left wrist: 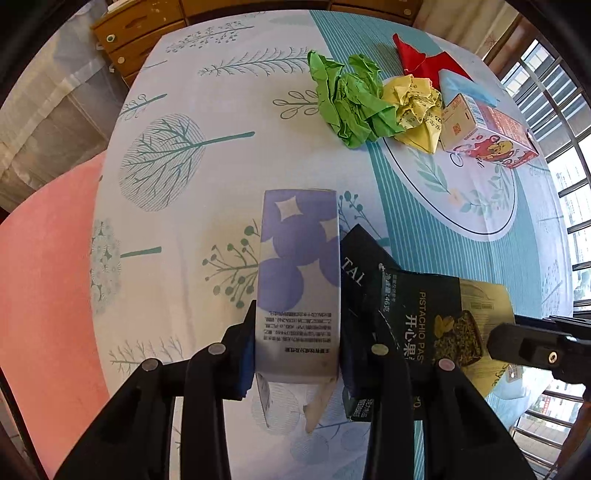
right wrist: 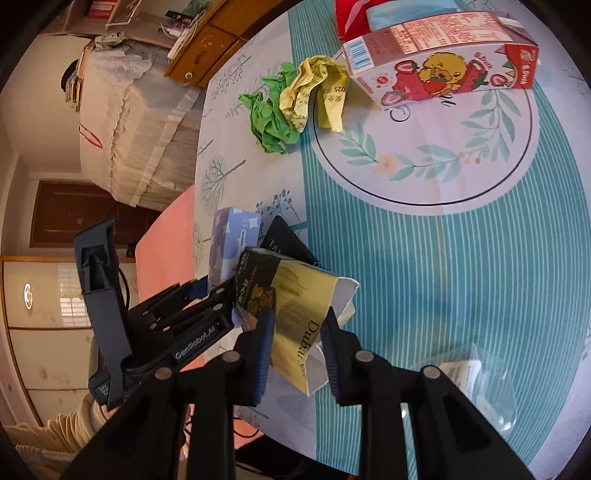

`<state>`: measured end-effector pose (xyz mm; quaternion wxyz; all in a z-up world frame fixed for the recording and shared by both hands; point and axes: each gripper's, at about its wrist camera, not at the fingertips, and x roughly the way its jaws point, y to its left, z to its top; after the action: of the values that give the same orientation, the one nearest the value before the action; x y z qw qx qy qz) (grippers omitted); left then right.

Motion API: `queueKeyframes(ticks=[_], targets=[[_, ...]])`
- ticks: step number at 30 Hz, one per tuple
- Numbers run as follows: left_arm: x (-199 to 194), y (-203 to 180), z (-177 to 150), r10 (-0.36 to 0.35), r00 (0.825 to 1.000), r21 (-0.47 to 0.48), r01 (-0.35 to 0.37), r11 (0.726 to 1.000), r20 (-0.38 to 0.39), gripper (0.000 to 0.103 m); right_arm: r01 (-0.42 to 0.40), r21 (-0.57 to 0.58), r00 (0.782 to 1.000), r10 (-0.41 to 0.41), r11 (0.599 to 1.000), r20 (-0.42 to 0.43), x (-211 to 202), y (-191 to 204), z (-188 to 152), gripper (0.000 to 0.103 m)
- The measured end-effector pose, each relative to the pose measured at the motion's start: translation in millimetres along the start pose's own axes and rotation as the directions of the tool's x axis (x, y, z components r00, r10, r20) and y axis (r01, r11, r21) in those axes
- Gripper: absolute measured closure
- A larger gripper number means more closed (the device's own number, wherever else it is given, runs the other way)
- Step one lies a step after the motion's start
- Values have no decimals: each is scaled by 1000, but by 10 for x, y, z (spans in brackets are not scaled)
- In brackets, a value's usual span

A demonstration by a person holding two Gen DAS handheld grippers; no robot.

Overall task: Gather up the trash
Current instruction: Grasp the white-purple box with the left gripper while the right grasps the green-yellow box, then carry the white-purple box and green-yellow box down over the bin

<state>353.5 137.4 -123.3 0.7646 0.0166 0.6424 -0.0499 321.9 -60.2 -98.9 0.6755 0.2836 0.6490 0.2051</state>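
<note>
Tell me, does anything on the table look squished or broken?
Yes. The green paper and yellow paper are crumpled into balls, touching each other. The blue box in the left claw has a torn-open end. The strawberry milk carton lies on its side.

Ahead of your tool lies the tabletop (left wrist: 229, 110) with its printed tablecloth; beyond it a wooden dresser (left wrist: 136, 33), left a pink chair (left wrist: 44, 280).

Left tool (left wrist: 297, 354) pointing straight down, pads clamped, right tool (right wrist: 295, 354) angled downward, jaws narrowly apart
</note>
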Motion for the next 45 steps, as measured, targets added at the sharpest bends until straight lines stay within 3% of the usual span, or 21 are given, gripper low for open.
queueKeyframes(ticks=[2,8,12,18,26,32,37,42,45], targets=[[-35,-2,-55,18,1000,-2,-18,1000,10,68,-41,-10,999,42,999,33,-53,51,-32,95],[-310,-22,-293,57,995,-23,-56,998,77,69,12,-200,995,9,980,101,-305,442,-289,102],[-552,-46,-531,60,992,-85,-50,995,108,69,17,-257,991,18,966,134,-571,474,-525,102],[-1016,-205,-1154,26,983,-168,5,986,180,69,4,-339,988,49,941,149,-1045,422,-1035,102],[-1467,-644,-2157,-89,960,-218,150,964,266,69,1,-418,992,52,908,117,-1435,163,-1910,102],[-1502,-1015,-2791,-127,967,-184,170,968,221,69,33,-393,997,-4,919,73,-1439,-200,-2467,102],[-1359,-1288,-3179,-151,976,-110,169,979,154,69,82,-294,997,-75,952,36,-1203,-612,-2787,102],[-941,-1472,-3438,-175,983,-53,179,983,61,69,173,-185,985,-170,967,33,-785,-1061,-3003,102],[-494,-1549,-3578,-181,984,-29,181,983,3,69,223,-97,975,-221,970,25,-381,-1456,-3075,102]])
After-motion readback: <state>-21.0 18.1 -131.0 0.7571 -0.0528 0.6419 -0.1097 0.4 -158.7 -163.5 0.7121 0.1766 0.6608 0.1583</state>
